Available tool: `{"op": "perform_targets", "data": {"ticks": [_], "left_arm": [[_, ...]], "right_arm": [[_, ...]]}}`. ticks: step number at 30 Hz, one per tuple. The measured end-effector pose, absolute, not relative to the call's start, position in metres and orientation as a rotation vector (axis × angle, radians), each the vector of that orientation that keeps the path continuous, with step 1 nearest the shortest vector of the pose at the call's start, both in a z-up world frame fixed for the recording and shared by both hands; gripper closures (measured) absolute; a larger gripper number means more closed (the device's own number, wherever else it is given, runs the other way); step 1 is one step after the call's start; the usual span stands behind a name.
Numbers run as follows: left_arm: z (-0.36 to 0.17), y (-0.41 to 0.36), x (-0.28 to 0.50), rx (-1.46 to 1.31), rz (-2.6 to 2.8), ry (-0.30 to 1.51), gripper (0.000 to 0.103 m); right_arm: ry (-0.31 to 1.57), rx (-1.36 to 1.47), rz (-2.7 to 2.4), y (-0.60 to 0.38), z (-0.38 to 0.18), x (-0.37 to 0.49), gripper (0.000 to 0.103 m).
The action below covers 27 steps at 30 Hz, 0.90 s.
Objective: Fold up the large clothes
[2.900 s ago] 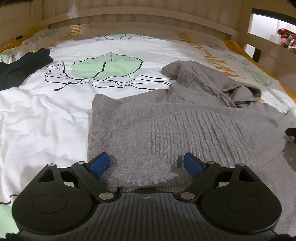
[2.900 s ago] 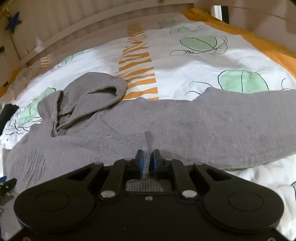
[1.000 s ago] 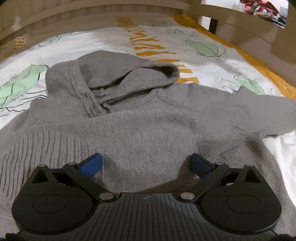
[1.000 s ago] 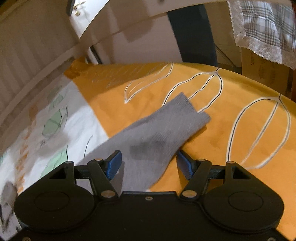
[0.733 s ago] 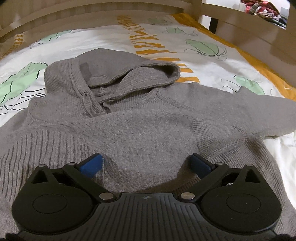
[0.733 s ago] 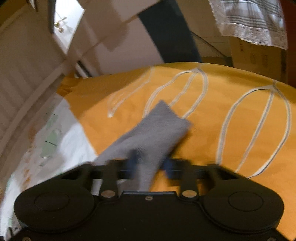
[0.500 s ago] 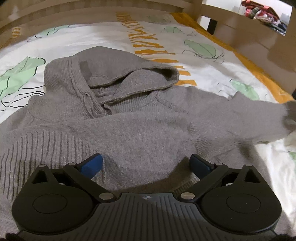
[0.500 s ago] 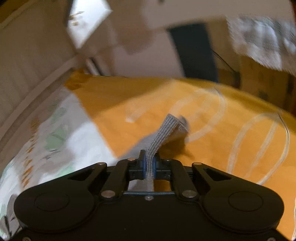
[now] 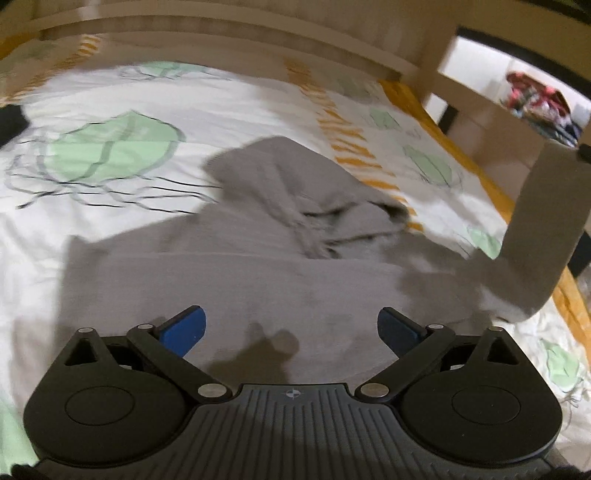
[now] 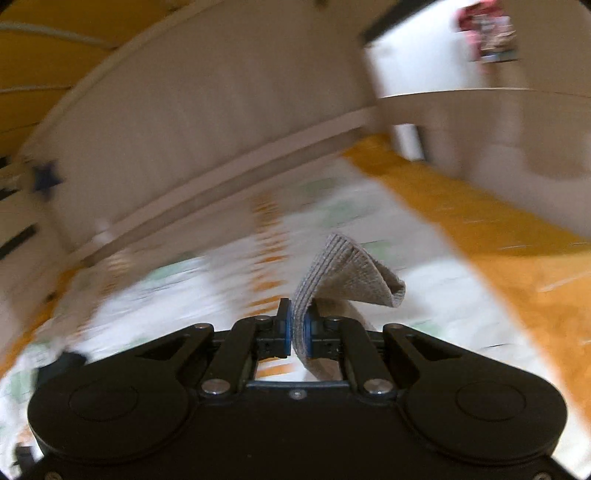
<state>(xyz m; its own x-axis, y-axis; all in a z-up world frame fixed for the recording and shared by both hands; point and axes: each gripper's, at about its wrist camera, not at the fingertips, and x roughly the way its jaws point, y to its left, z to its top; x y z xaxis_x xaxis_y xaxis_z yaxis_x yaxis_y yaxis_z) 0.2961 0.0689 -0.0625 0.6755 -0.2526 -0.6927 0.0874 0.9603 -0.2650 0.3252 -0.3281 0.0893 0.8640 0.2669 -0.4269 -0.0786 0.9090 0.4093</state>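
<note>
A grey knitted hoodie (image 9: pixel 258 280) lies flat on the bed, its hood (image 9: pixel 295 192) towards the headboard. My left gripper (image 9: pixel 291 328) is open and empty, low over the hoodie's body. My right gripper (image 10: pixel 298 332) is shut on the ribbed cuff (image 10: pixel 347 273) of the hoodie's sleeve and holds it up off the bed. In the left wrist view that lifted sleeve (image 9: pixel 543 229) rises at the right, with a bit of the right gripper at its top.
The duvet (image 9: pixel 122 110) is white with green leaf prints and an orange border (image 10: pixel 498 229). A wooden headboard (image 9: pixel 221 33) and bed rail (image 10: pixel 207 118) close off the far side. A dark garment (image 9: pixel 11 118) lies at the far left.
My right gripper closed on the sleeve cuff and lifted it, swinging left over the bed. My left gripper pulled back and turned left, still open.
</note>
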Motion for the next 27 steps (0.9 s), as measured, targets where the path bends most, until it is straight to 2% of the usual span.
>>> {"op": "perform_targets", "data": {"ticks": [9, 20, 24, 26, 27], "left_arm": [[-0.053, 0.147, 0.266, -0.307, -0.089, 0.773, 0.002], [-0.059, 0.199, 0.251, -0.427, -0.029, 0.763, 0.002], [-0.062, 0.199, 0.257, -0.452, -0.048, 0.771, 0.002], [-0.064, 0.198, 0.259, -0.475, -0.066, 0.775, 0.002], [-0.065, 0.197, 0.262, -0.487, -0.075, 0.779, 0.002]], "right_arm": [[0.542, 0.358, 0.481, -0.17, 0.067, 0.332, 0.09], [0.723, 0.281, 0.573, -0.064, -0.034, 0.335, 0.089], [0.739, 0.193, 0.577, -0.046, -0.063, 0.319, 0.079], [0.749, 0.144, 0.592, -0.042, -0.071, 0.314, 0.077], [0.753, 0.119, 0.601, -0.039, -0.075, 0.312, 0.072]]}}
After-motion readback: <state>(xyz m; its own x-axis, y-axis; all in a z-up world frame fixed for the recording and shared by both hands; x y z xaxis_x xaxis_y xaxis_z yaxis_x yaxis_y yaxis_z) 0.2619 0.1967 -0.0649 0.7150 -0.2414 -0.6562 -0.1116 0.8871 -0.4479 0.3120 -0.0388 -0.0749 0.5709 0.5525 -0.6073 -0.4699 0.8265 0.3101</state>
